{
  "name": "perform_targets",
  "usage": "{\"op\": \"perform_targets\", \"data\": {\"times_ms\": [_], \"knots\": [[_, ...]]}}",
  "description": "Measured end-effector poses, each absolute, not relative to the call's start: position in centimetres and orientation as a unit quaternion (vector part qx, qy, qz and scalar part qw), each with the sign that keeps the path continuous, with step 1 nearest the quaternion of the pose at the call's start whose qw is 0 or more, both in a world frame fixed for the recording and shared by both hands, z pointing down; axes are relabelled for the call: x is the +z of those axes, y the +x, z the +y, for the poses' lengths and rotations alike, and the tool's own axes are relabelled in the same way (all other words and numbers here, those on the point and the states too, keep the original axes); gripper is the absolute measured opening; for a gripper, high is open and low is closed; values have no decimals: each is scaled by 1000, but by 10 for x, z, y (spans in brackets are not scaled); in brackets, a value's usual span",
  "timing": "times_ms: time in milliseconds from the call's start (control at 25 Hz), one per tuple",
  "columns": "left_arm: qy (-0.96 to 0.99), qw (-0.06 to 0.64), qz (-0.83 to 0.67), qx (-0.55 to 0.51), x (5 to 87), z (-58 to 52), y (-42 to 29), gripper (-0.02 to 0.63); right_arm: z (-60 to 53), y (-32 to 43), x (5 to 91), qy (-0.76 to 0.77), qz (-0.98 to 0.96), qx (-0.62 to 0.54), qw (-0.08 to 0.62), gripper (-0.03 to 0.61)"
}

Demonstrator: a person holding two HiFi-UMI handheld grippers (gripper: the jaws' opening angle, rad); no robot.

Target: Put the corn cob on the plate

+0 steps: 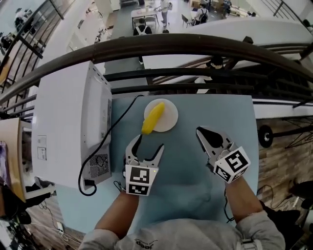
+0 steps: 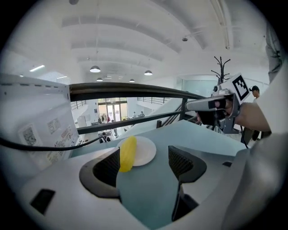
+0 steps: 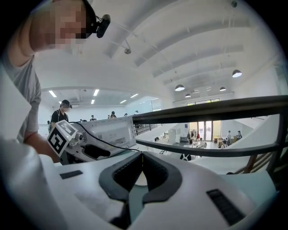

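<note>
The yellow corn cob (image 1: 153, 117) lay on the round white plate (image 1: 169, 116), axis seven-to-one o'clock, at twelve o'clock from the nearer, spread left gripper (image 1: 146, 147); the right gripper (image 1: 201, 133) was pressed together.

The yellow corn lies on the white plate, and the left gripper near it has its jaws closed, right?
Not quite. The corn cob lies on the plate, but the left gripper near it has its jaws wide apart, holding nothing; the left gripper view shows this.

A dark curved railing (image 1: 186, 44) overlooks a bright hall (image 1: 123, 24), seemingly with tables (image 1: 144, 13), under round lamps (image 2: 95, 69).
</note>
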State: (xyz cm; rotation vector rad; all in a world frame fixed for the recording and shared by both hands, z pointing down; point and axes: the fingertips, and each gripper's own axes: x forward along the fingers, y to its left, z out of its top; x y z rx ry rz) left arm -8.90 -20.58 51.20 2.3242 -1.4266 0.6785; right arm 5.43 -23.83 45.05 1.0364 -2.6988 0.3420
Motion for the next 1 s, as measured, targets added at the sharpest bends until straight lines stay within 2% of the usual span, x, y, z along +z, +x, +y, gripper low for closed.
{"op": "perform_targets", "data": {"times_ms": [600, 1000], "knots": [[827, 140, -515, 175, 384, -93, -126, 334, -125, 53, 344, 376, -913, 129, 95, 17], [837, 146, -505, 153, 342, -20, -160, 331, -54, 38, 309, 380, -911, 125, 95, 17]]}}
